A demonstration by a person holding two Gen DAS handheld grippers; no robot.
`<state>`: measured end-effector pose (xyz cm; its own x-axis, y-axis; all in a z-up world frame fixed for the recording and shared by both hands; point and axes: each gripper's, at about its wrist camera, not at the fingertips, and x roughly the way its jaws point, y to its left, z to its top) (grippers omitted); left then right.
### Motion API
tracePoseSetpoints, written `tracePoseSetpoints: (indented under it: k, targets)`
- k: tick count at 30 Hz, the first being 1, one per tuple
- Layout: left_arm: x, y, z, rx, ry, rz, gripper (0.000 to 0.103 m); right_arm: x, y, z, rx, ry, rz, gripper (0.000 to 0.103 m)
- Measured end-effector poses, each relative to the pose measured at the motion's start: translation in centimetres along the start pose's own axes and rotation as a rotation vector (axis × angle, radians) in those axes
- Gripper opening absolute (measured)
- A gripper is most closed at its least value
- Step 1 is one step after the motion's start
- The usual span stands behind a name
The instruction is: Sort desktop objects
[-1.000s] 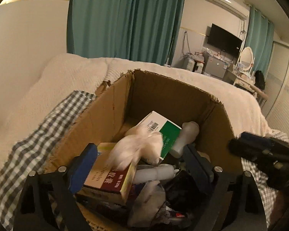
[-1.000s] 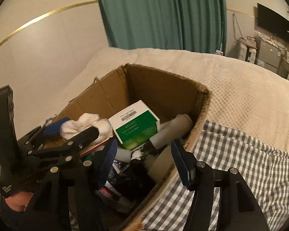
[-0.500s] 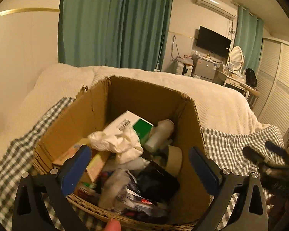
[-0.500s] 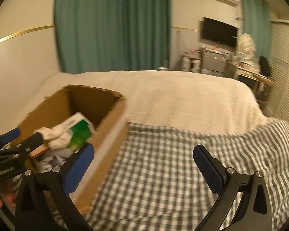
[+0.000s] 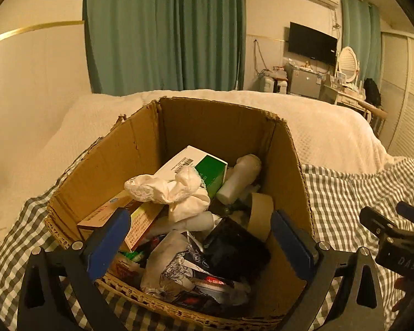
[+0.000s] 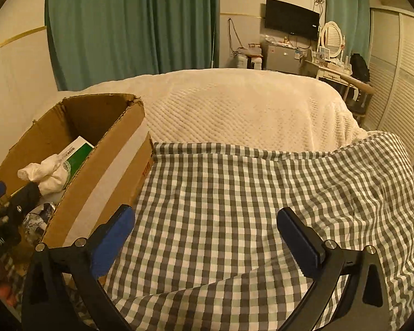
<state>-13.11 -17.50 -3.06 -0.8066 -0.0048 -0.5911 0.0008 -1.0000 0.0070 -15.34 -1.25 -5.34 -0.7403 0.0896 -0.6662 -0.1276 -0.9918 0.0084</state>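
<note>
I've got the left gripper [image 5: 198,237] hanging over the cardboard box [image 5: 215,121] w/ both jaws spread wide and nothing between them. The right gripper [image 6: 204,234] is likewise released and empty, pointing at the bare checked cloth [image 6: 248,193] just beside the box.

The sorted stuff all sits inside the box: a white rag [image 5: 176,190] lies on top, draped over a green-and-white carton [image 5: 198,165], w/ a white bottle [image 5: 240,176] towards the back right, a tape roll [image 5: 259,215] against the right wall and a black pouch [image 5: 234,248] near the front. I see nothing loose on the cloth, so my guess is the sort is about done.

To finish well I'd lift the left claw straight up, jaws kept apart, so the pads don't snag the rag or the box rim, and scan the cloth w/ the right cam for leftovers.

Vs 1 s ago: the left claw was low in the box w/ the rag right at its pads; now the rag is dropped and the claw has backed off. The right claw has swung away from the box to the cloth.
</note>
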Motion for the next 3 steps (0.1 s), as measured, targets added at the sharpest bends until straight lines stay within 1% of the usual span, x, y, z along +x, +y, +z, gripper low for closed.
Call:
tracePoseSetpoints:
  k: [3]
  targets:
    - [-0.26, -0.34, -0.05, 0.018, -0.011, -0.049, 0.103, 0.15, -0.06, -0.28, 0.008, 0.010, 0.007, 0.102]
